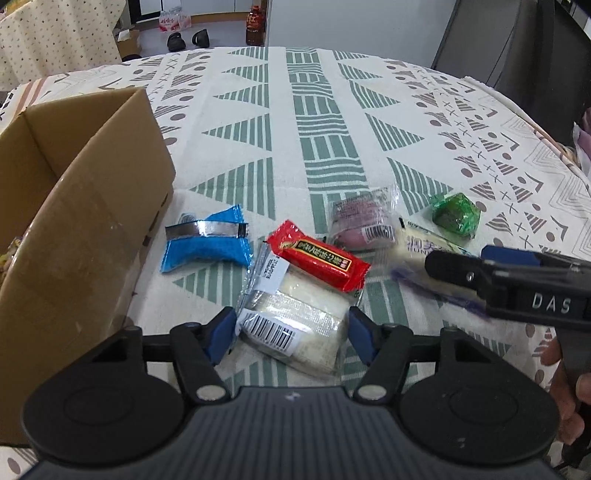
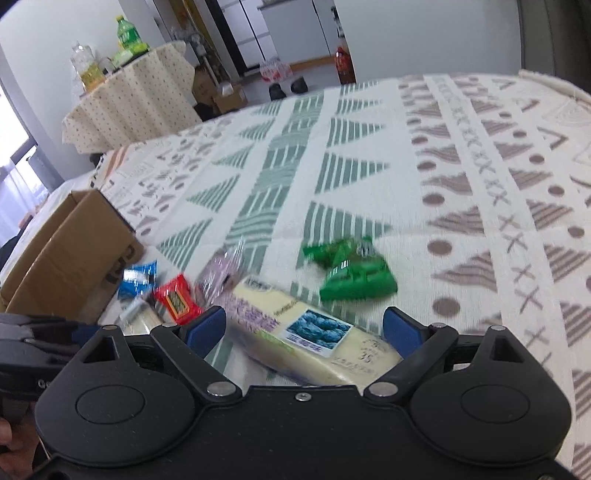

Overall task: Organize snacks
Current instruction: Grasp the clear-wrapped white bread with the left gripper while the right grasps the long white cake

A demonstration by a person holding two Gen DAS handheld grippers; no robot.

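Several wrapped snacks lie on the patterned tablecloth (image 1: 314, 110). My left gripper (image 1: 291, 334) is open, its blue pads on either side of a clear pack of white cakes (image 1: 295, 317). A red bar (image 1: 319, 264) rests on that pack's far end. A blue packet (image 1: 207, 243) lies beside the open cardboard box (image 1: 85, 221). My right gripper (image 2: 304, 330) is open around a cream packet with a blue picture (image 2: 314, 332). Beyond it lie a green snack (image 2: 354, 273) and a purple one (image 2: 221, 273). The right gripper (image 1: 465, 260) reaches in from the right.
The box stands at the table's left edge, with some snacks just visible inside. A hand (image 1: 569, 406) holds the right gripper's handle. A side table with bottles (image 2: 129, 96), shoes and a red-capped bottle (image 1: 255, 26) are on the floor beyond. A dark chair (image 1: 517, 55) stands at the far right.
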